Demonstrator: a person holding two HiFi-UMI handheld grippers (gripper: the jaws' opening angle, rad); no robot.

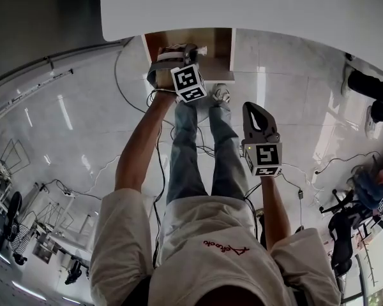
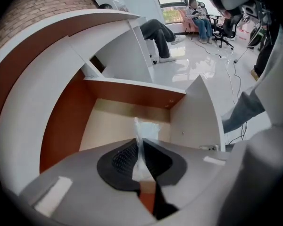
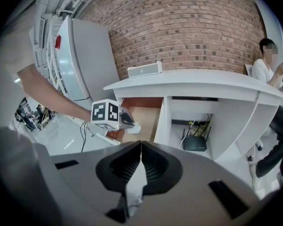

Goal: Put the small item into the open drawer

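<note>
The white desk (image 1: 242, 5) has its drawer (image 2: 66, 121) pulled out below the front edge. The drawer has red-brown walls and a pale wood floor. The left gripper (image 2: 139, 147) is over the open drawer, near its front edge, and points into it. Its jaws are almost together and pinch the small item (image 2: 146, 130), a thin, flat packet of clear, whitish plastic that stands on edge. The lower part of the packet sits between the black ribbed pads. The upper part sticks out past the jaw tips, over the drawer floor. Whether the packet touches the floor I cannot tell. The right gripper (image 3: 140, 147) is well apart from the drawer, with its jaws closed together and nothing between them.
</note>
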